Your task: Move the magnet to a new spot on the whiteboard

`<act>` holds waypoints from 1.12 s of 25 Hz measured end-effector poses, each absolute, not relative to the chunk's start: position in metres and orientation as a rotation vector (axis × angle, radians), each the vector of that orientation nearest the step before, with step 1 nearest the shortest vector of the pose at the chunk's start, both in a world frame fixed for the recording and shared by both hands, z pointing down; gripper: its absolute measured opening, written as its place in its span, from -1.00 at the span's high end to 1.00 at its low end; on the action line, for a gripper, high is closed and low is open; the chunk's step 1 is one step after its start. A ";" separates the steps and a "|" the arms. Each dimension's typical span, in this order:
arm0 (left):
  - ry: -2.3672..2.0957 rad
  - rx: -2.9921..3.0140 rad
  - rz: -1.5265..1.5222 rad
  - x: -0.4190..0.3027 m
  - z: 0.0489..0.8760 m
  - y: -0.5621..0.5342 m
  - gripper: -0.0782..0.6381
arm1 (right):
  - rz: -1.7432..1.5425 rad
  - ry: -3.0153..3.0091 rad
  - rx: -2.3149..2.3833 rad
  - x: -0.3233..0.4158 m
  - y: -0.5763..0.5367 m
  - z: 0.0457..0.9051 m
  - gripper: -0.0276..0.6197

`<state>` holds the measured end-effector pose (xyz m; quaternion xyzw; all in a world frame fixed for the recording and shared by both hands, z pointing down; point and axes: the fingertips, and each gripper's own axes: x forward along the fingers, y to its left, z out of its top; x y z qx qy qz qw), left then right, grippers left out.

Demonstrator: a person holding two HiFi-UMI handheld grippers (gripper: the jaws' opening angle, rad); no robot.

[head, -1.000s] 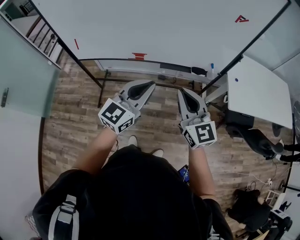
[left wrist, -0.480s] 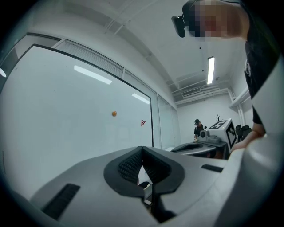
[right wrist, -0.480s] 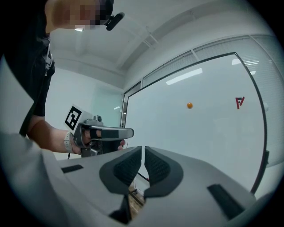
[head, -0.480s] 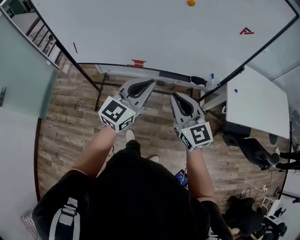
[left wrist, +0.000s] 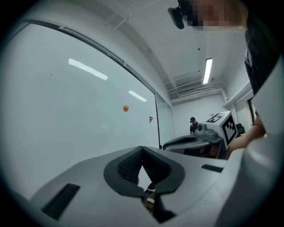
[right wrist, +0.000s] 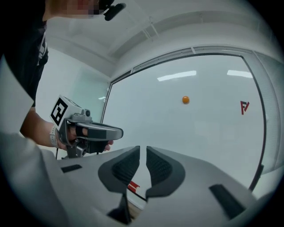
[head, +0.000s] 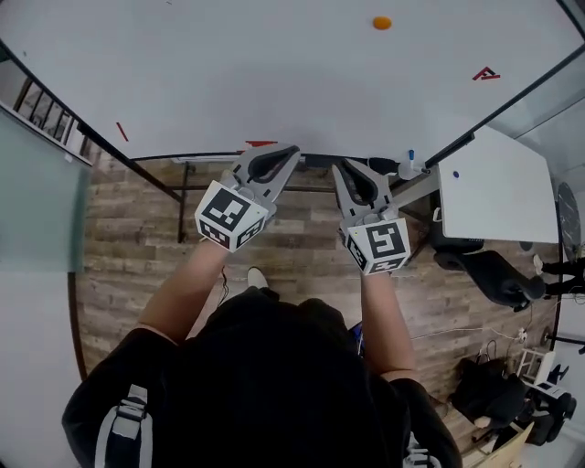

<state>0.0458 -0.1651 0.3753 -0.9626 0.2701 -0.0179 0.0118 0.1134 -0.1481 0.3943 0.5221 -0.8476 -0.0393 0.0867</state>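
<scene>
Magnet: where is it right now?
The orange magnet is stuck on the whiteboard, near the top edge of the head view and right of centre. It sits alone, left of the red mark and slightly higher.

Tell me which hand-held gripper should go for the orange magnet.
Right, probably. The right hand-held gripper is nearer the magnet; its jaws have just been opening, nothing between them. The left hand-held gripper is shut.

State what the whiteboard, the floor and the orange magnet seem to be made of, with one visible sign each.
Whiteboard: glossy white coated panel, maybe enamelled steel; ceiling lights mirror in it.
Floor: matt wood-look planks, perhaps laminate; grain and seams show.
Orange magnet: likely plastic-capped; even colour, too small to tell more.
</scene>
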 end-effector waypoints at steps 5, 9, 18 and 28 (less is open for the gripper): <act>0.832 -3.004 -0.044 0.048 0.369 -0.193 0.77 | -0.262 -2.371 1.620 0.130 -0.191 0.367 0.69; 0.877 -2.958 -0.021 0.055 0.356 -0.211 0.77 | -0.431 -2.222 1.643 0.151 -0.229 0.333 0.64; 0.942 -2.891 0.020 0.067 0.325 -0.230 0.77 | -0.674 -2.048 1.704 0.175 -0.278 0.258 0.51; 0.967 -2.868 0.033 0.068 0.316 -0.234 0.77 | -0.725 -1.996 1.804 0.185 -0.316 0.221 0.37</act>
